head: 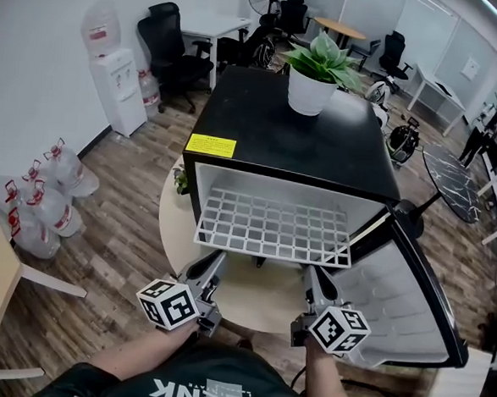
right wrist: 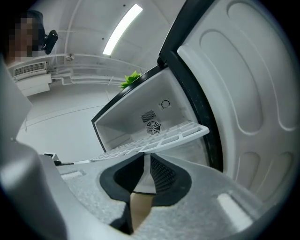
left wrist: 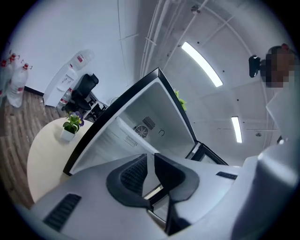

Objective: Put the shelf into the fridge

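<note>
Figure: fridge loading, seen through my three cameras. The black fridge (head: pixel 291 133) stands on a round table (head: pixel 254 302) with its door (head: pixel 415 298) swung open to the right. The door's lower corner is cut off by the head view's edge. The white wire shelf (head: pixel 272 227) lies roughly level and partway inside the cabinet, its front rows projecting beyond the opening. I cannot make out whether its side edges rest on any ledge, since the cabinet walls hide them. The left gripper (head: pixel 211 265) and right gripper (head: pixel 314 279) reach up from below to the shelf's front rim, one near each corner. My hands are hidden behind the marker cubes, and my forearms run off the bottom of the frame. In the right gripper view the jaws are clamped on the shelf's rim, which runs straight into the narrow gap between the pads. In the left gripper view the jaws stand equally close, pinching a thin white strip, the rim seen edge-on, though the contact itself is hard to resolve. A fan grille (right wrist: pixel 153 127) shows on the back wall above the shelf. A potted plant (head: pixel 315 75) sits on the fridge top. A smaller plant (left wrist: pixel 70 126) on the table is almost wholly hidden behind the cabinet in the head view.
</note>
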`<action>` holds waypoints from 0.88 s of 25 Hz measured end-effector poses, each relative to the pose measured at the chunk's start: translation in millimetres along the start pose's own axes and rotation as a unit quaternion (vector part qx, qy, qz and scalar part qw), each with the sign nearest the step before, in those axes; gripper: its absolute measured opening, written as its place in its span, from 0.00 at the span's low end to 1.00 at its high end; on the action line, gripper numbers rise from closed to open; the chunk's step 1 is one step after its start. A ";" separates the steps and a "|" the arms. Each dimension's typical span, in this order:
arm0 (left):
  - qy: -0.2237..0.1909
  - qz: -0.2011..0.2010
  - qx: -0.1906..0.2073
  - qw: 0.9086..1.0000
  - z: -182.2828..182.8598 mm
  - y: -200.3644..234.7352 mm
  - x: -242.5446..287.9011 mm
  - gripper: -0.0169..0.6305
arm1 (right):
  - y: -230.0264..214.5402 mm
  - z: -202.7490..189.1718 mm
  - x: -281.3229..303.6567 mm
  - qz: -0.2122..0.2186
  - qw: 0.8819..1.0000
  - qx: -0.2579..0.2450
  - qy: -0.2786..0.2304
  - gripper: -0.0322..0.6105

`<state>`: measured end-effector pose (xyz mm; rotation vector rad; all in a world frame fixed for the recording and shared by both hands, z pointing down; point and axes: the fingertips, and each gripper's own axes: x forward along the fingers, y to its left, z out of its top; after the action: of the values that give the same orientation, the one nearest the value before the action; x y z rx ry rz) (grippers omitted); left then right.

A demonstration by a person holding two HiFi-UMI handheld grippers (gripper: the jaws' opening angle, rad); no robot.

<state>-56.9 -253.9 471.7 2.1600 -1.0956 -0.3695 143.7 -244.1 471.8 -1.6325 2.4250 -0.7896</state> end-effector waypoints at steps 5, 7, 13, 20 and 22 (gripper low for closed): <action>0.000 0.030 0.047 0.998 6.9 5.4 -0.9 0.09 | 2.1 -1.8 4.6 0.002 1.000 0.005 0.002 0.13; -0.002 0.038 0.056 0.998 11.8 9.8 3.9 0.09 | 2.5 0.4 8.6 0.003 1.000 0.004 0.003 0.12; 0.001 0.054 0.065 0.996 12.9 16.1 15.9 0.09 | -4.8 2.1 18.5 0.000 1.000 -0.004 0.006 0.12; 0.005 0.061 0.070 0.996 22.9 24.5 30.9 0.09 | -8.2 8.2 34.0 -0.020 0.999 -0.041 0.008 0.12; 0.007 0.063 0.072 0.995 23.6 27.4 35.0 0.09 | -6.6 8.5 33.1 -0.021 0.999 -0.047 0.004 0.12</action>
<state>-64.5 -303.6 474.9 2.1991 -1.2791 -0.2245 138.7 -278.4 473.9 -1.7222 2.4761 -0.6980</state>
